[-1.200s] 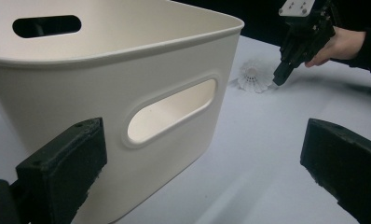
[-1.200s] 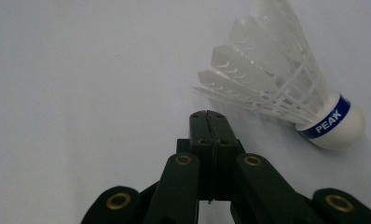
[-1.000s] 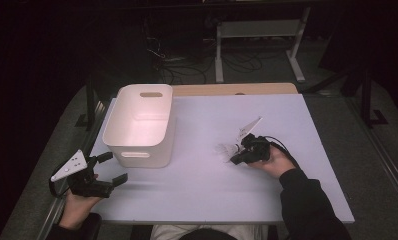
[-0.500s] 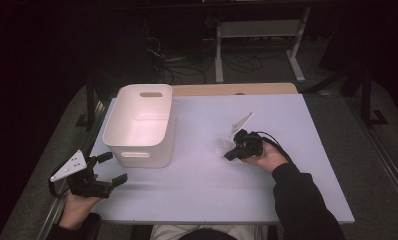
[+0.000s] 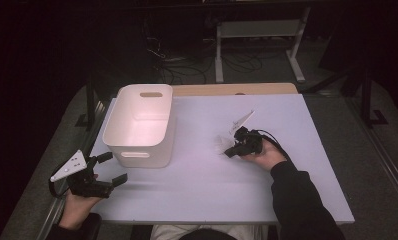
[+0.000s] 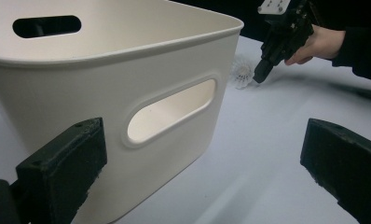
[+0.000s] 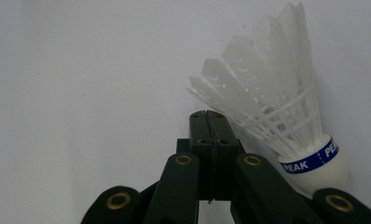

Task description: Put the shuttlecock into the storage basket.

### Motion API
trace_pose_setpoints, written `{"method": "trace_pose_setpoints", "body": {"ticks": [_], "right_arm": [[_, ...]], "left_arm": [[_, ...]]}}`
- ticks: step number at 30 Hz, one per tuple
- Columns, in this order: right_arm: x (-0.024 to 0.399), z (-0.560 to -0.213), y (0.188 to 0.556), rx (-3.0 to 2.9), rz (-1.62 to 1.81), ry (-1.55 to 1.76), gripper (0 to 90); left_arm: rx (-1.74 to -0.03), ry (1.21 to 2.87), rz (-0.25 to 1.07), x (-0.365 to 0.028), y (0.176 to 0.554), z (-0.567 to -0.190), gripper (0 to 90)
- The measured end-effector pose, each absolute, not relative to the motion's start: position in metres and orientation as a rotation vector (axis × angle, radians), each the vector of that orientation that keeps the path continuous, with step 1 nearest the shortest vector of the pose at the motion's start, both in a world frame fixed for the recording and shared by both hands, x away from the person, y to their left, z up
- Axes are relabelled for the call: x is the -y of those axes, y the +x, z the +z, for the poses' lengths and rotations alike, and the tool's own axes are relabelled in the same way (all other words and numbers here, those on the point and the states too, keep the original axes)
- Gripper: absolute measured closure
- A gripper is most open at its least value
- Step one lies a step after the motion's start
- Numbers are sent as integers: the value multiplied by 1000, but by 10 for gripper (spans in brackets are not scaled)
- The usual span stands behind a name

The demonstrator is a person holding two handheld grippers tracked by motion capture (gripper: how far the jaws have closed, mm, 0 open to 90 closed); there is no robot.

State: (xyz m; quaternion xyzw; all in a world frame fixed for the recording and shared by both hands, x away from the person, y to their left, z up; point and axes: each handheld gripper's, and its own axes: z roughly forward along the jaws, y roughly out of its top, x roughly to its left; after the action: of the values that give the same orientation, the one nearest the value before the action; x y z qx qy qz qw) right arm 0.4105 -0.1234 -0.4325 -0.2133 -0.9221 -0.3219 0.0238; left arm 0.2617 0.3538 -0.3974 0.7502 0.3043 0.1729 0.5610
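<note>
A: Where's the shuttlecock (image 5: 221, 145)?

B: On the white worktop (image 5: 197, 200), right of centre, a bit nearer the far edge than the near one. Feather skirt, white cork base w/ a blue band, "PEAK" printed on it. In the right gripper view it sits just beside the jaws, cork end toward the camera, feathers fanning away.

A: Right gripper (image 5: 231, 151) got it?

B: No. Jaws are pressed flat together w/ nothing between them. Tips are at the feathers' edge; can't tell if they touch. In the left gripper view the tip (image 6: 258, 74) sits right next to the shuttlecock (image 6: 242, 73) on the surface.

A: Left gripper (image 5: 110, 169)?

B: Jaws wide apart, empty. It's near the front-left corner of the worktop, held in the person's left hand (image 5: 79, 210), pointing toward the bin.

A: Bin?

B: White plastic bin (image 5: 137, 152) w/ slot handles, at the left side, reaching back toward the far-left corner. Inside looks empty from the high view. Shuttlecock is well apart from it, off to its right. Left gripper is just in front of its near wall, not touching.
</note>
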Motion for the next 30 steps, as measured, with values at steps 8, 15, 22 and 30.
{"method": "trace_pose_setpoints", "body": {"ticks": [8, 15, 22, 30], "right_arm": [[123, -434, 418, 2842, -1007, -688, 890], [120, -429, 425, 2852, -1023, -694, 890], [118, -430, 432, 2863, -1017, -707, 890], [116, -429, 438, 2863, -1020, -732, 890]], "left_arm": [[-716, 1768, 408, -354, 262, -397, 2], [-715, 1765, 407, -354, 261, -397, 1], [-716, 1762, 407, -354, 261, -397, 2], [-715, 1764, 406, -354, 261, -397, 2]]}}
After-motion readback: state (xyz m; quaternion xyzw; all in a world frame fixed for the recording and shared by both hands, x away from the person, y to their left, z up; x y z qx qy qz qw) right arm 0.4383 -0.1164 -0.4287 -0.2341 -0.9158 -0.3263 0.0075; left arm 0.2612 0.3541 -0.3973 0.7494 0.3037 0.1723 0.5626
